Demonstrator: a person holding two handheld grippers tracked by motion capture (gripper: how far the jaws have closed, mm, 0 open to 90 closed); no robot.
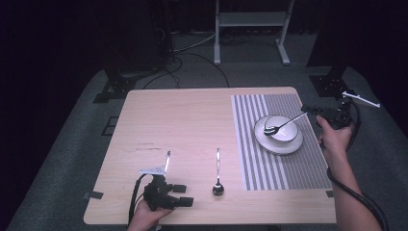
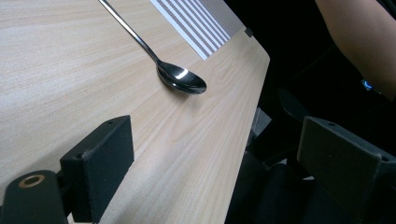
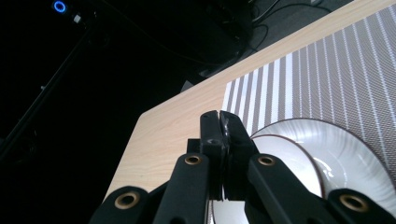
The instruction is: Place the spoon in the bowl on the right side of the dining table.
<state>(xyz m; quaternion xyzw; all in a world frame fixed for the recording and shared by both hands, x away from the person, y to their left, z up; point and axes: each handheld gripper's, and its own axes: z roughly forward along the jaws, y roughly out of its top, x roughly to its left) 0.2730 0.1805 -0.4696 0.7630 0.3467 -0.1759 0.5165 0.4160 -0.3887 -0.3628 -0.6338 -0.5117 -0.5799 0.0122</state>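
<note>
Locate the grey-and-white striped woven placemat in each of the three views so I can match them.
High view: the placemat covers the right part of the table, under the white plate.
Left gripper view: a striped strip at top centre, ending near the table edge.
Right gripper view: upper right, under the plate.
Shared landmark: the light wooden table, bare beside the stripes.

Right gripper view: closed black right gripper [image 3: 219, 122] covers the near part of the small white bowl [image 3: 285, 163]; bottom edge cuts the ribbed white plate [image 3: 345, 154]. The silver spoon it holds [image 1: 284, 124] is clamped out of sight between the pads there. Left gripper view: top edge cuts the second silver spoon's [image 2: 180, 79] handle; the light wooden table's [image 2: 70, 70] far edge is out of frame.
</note>
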